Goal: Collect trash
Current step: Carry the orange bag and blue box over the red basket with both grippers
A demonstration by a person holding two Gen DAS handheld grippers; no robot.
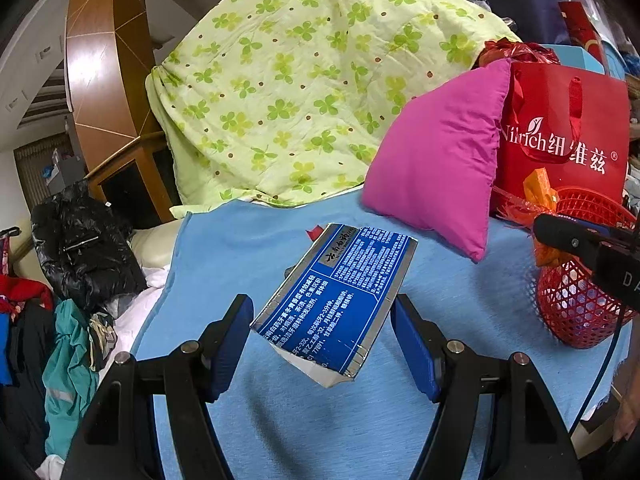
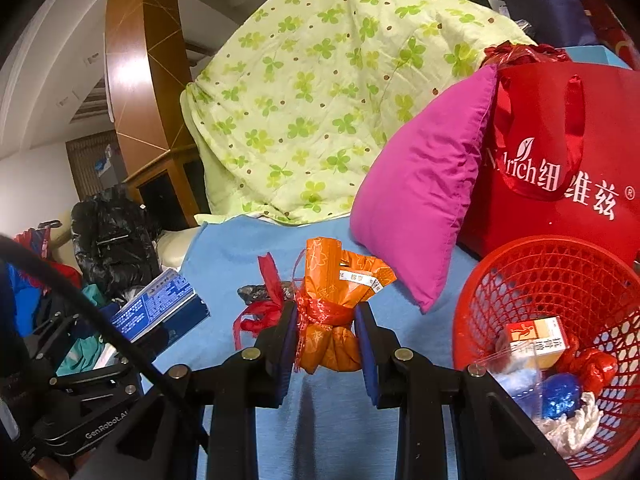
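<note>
A blue and silver toothpaste carton (image 1: 336,300) lies on the blue blanket (image 1: 320,432) between the open fingers of my left gripper (image 1: 322,344), untouched by the pads. It also shows at the left of the right wrist view (image 2: 160,308). My right gripper (image 2: 326,344) is shut on an orange wrapper bundle tied with red ribbon (image 2: 332,320), held above the blanket. A red mesh basket (image 2: 560,264) at the right holds a small box, red and blue wrappers and white tissue. It also shows in the left wrist view (image 1: 576,308).
A magenta pillow (image 1: 436,160) and a red paper bag (image 1: 560,128) stand behind the basket. A green clover quilt (image 1: 304,80) is heaped at the back. A black jacket (image 1: 84,248) and clothes lie off the blanket's left edge. A dark scrap (image 2: 256,293) lies behind the bundle.
</note>
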